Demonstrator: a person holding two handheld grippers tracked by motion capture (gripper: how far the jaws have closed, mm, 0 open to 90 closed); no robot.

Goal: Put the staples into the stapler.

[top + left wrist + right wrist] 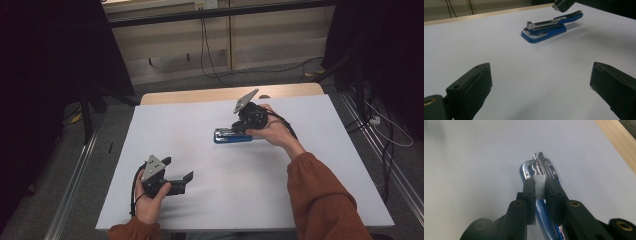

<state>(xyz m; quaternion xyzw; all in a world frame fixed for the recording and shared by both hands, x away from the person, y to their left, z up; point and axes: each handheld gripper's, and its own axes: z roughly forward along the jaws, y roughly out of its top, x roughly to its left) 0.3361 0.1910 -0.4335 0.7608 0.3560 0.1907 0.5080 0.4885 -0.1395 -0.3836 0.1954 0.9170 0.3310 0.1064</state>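
Note:
A blue and chrome stapler [232, 136] lies on the white table top [225, 200], right of centre. In the left gripper view the stapler [544, 31] shows its metal staple channel under a slightly raised blue top arm. My right gripper [245, 125] hovers over the stapler's rear end. In the right gripper view it [539, 181] is shut on a pale ribbed strip of staples [539, 186], held just above the stapler [527, 168]. My left gripper [178, 168] sits low near the front left, open, with nothing between its jaws [541, 72].
A wooden table edge [200, 95] runs along the far side of the white sheet. Beyond it, cables [207, 55] hang by a pale wall, and dark stands flank the table. Bare white surface lies between the two grippers.

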